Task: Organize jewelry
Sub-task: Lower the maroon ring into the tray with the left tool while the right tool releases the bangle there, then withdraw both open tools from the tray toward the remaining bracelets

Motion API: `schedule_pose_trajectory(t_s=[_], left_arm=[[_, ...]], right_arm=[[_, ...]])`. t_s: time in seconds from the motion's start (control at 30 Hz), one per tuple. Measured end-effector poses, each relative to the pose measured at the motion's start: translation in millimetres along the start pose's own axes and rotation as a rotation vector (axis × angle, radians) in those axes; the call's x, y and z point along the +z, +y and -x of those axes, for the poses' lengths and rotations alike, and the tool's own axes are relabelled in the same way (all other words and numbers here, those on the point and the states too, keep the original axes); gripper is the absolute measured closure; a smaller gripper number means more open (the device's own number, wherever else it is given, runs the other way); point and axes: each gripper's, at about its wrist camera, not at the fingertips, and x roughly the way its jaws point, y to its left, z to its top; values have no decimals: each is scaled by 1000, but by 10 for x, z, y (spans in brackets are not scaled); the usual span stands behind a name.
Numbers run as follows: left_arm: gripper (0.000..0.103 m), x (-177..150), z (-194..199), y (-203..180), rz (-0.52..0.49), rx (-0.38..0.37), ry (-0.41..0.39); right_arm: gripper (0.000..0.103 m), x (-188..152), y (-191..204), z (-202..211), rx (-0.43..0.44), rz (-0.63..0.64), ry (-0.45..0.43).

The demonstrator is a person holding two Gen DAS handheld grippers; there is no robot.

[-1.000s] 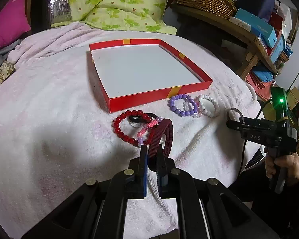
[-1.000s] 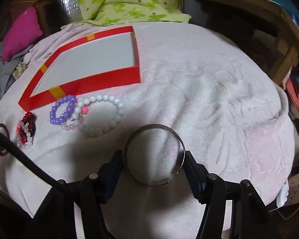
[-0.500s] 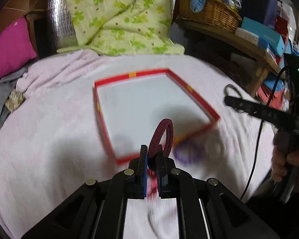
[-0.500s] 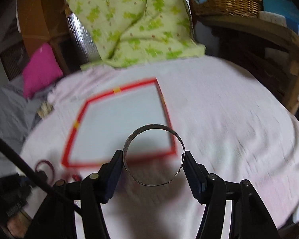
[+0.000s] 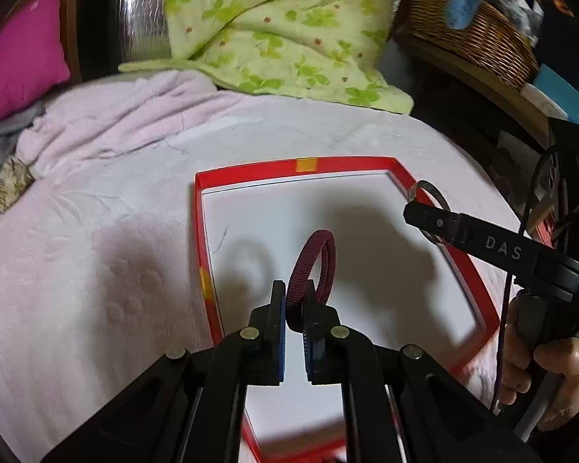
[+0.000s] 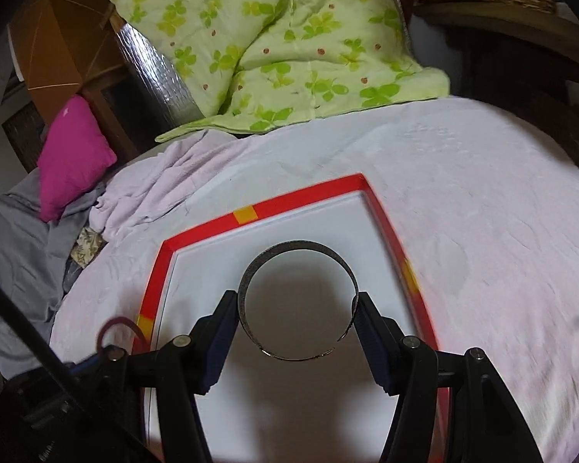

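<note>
Left gripper: clamped on the dark red bangle, which stands upright over the tray's white floor at frame centre.
Right gripper: holding the metal bangle across its width, above the same tray (seen from the left camera at right edge).
Tray: red-rimmed, on the pink blanket.
Around: green quilt upper centre, magenta cushion left, wicker basket upper right.
In the way: gripper shadows on the tray floor.
</note>
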Motion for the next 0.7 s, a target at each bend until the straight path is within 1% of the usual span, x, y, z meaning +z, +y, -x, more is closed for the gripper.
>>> schedule_pose_trajectory(t_s=[0.13, 0.27, 0.33, 0.4, 0.43, 0.47, 0.5, 0.53, 0.57, 0.6, 0.7], left_arm=[[95, 108, -288, 126, 43, -15, 53], [95, 134, -528, 154, 63, -11, 109], [95, 131, -611, 141, 62, 4, 129], [94, 118, -661, 109, 45, 27, 145], [93, 109, -666, 88, 36, 35, 147], [84, 100, -651, 78, 30, 41, 145], [71, 100, -622, 67, 24, 51, 139], [65, 97, -556, 52, 15, 72, 117], [56, 101, -479, 45, 5, 91, 91], [51, 97, -387, 28, -7, 113, 63], [48, 58, -134, 10, -26, 160, 16]], right_arm=[[40, 158, 102, -347, -20, 2, 60], [39, 222, 29, -653, -54, 5, 127], [38, 220, -21, -740, -76, 0, 145], [37, 251, -24, -751, -85, 17, 145], [34, 263, -28, -750, -83, 21, 156], [33, 278, -39, -745, -86, 22, 166], [31, 279, -52, -715, -88, 18, 161], [31, 275, -71, -676, -79, 9, 152], [31, 269, -98, -617, -51, -7, 142], [31, 262, -117, -555, -27, -22, 133], [31, 223, -197, -196, 9, -70, 59]])
